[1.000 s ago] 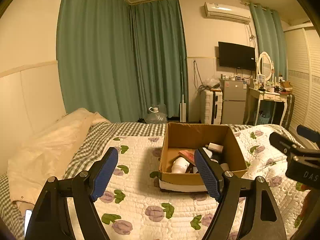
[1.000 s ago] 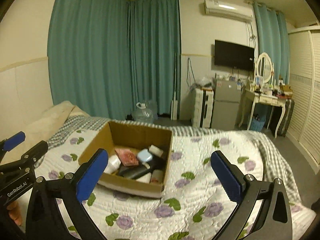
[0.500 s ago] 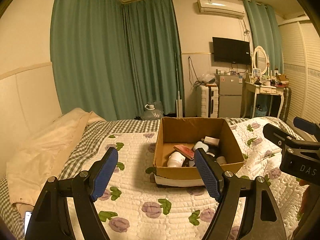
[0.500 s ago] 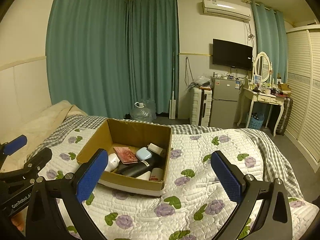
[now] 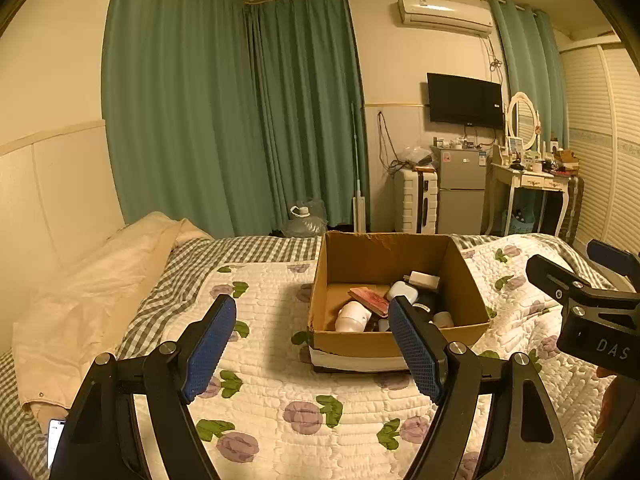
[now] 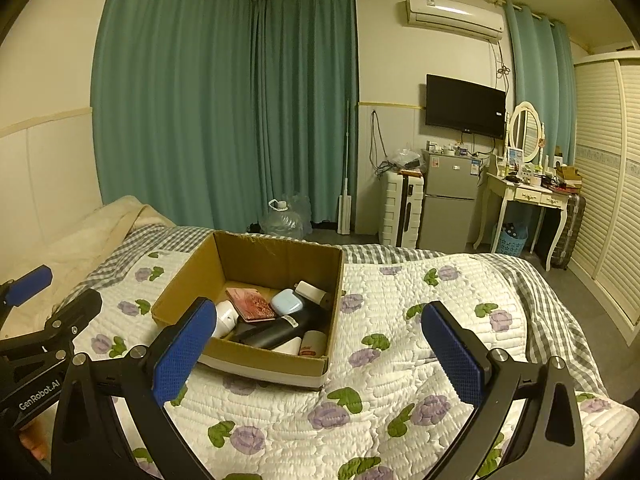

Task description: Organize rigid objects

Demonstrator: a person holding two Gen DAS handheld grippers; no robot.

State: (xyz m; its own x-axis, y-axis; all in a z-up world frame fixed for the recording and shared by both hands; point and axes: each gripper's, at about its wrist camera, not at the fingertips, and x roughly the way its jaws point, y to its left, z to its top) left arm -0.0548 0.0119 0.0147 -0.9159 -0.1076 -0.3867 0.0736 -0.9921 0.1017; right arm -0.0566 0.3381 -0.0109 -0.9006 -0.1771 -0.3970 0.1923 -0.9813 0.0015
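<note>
Quilted bed [image 6: 400,360] holds cardboard box [image 6: 276,264] beyond both wide-spread, unloaded grippers.

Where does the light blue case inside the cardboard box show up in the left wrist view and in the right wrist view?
Left wrist view: the light blue case sits right of centre, just above the tip of the right-hand finger of the left gripper.
Right wrist view: the case sits left of centre, beside the red booklet.
Shared landmark: the cardboard box on the quilt.
</note>
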